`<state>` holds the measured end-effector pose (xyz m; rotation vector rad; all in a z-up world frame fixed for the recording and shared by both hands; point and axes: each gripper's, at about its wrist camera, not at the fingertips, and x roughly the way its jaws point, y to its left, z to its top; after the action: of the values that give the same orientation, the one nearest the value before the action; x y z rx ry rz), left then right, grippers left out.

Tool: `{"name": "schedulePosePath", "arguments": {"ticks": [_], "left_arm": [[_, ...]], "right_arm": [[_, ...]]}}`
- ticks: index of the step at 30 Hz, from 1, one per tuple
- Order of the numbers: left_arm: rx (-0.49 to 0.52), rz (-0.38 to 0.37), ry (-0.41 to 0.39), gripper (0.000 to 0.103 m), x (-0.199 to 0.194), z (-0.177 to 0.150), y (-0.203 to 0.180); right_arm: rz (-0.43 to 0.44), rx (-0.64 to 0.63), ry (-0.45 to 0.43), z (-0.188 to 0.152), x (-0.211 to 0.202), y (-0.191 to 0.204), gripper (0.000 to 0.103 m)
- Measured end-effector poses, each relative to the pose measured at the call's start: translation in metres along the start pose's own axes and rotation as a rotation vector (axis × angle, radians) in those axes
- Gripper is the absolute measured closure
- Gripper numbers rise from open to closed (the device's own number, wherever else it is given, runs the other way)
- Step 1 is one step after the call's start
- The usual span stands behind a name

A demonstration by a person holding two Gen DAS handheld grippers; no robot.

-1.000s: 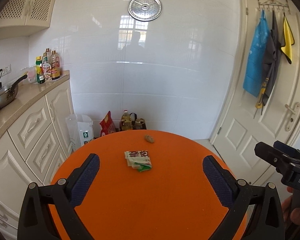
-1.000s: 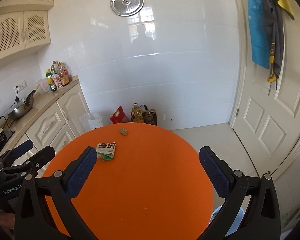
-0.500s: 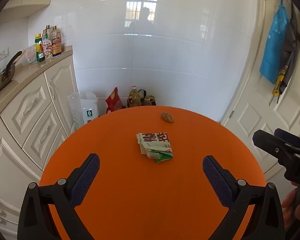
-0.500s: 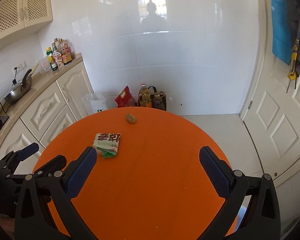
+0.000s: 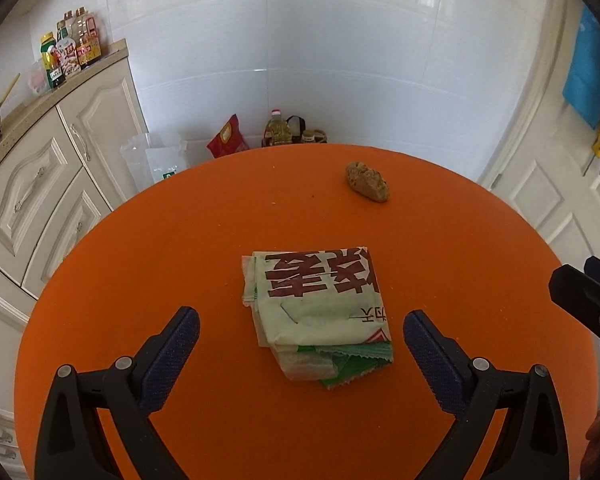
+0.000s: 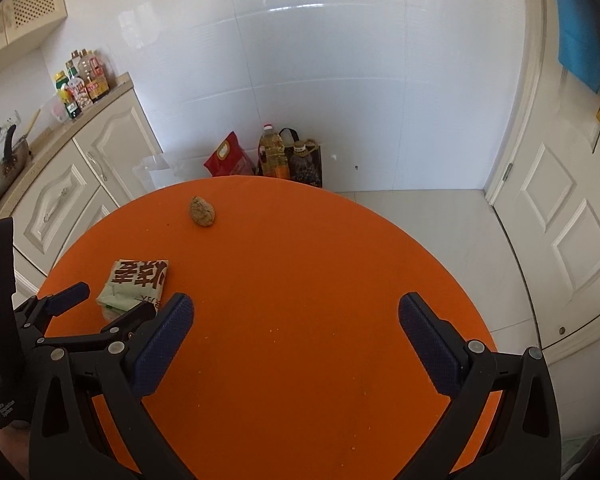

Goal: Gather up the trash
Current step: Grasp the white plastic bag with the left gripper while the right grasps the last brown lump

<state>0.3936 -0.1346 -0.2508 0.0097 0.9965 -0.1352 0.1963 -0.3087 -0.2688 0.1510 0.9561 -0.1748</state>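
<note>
folded green snack wrapper [image 5: 320,312] sitting right between the left gripper [image 5: 300,332] fingers, jaws spread wide, right gripper [image 6: 296,320] also wide apart, brown crumpled lump [image 5: 367,187] further ahead on the orange table [image 5: 180,240]

We're in a home kitchen: cream panelled cabinets [image 5: 40,192] run under a beige stone counter [image 6: 60,132], where sauce and oil bottles [image 5: 70,54] crowd together and a steel wok [image 6: 2,176] sits. Glossy white wall tiles [image 6: 340,80] shine behind a round orange table [image 6: 300,320]. On the floor stands a yellow cooking-oil jug [image 6: 274,152], and a blue apron [image 6: 576,40] hangs on the white panelled door [image 6: 560,220].
</note>
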Motion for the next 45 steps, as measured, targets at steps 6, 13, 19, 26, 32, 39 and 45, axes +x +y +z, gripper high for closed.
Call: {"name": "schedulePosePath", "arguments": {"ticks": [6, 13, 19, 26, 32, 39, 45], "left_arm": [[0.035, 0.000, -0.031, 0.038, 0.035, 0.029, -0.017], [-0.009, -0.049, -0.054, 0.040, 0.064, 0.077, -0.015], [-0.067, -0.025, -0.084, 0.041, 0.088, 0.123, -0.008], [-0.089, -0.019, -0.068, 0.041, 0.137, 0.174, -0.016], [-0.051, 0.017, -0.049, 0.040, 0.171, 0.192, -0.027], [-0.057, 0.007, -0.072, 0.041, 0.186, 0.189, -0.033], [-0.085, -0.040, -0.082, 0.041, 0.199, 0.182, -0.014]], "right_arm": [[0.003, -0.025, 0.021, 0.007, 0.023, 0.004, 0.000], [0.039, -0.095, 0.038, 0.025, 0.049, 0.030, 0.000], [0.071, -0.151, 0.055, 0.041, 0.084, 0.061, 0.000], [0.055, -0.226, 0.065, 0.055, 0.125, 0.093, 0.022], [0.066, -0.283, 0.048, 0.056, 0.126, 0.108, 0.066], [0.121, -0.246, 0.050, 0.048, 0.117, 0.105, 0.078], [0.138, -0.184, 0.060, 0.029, 0.090, 0.082, 0.078]]}}
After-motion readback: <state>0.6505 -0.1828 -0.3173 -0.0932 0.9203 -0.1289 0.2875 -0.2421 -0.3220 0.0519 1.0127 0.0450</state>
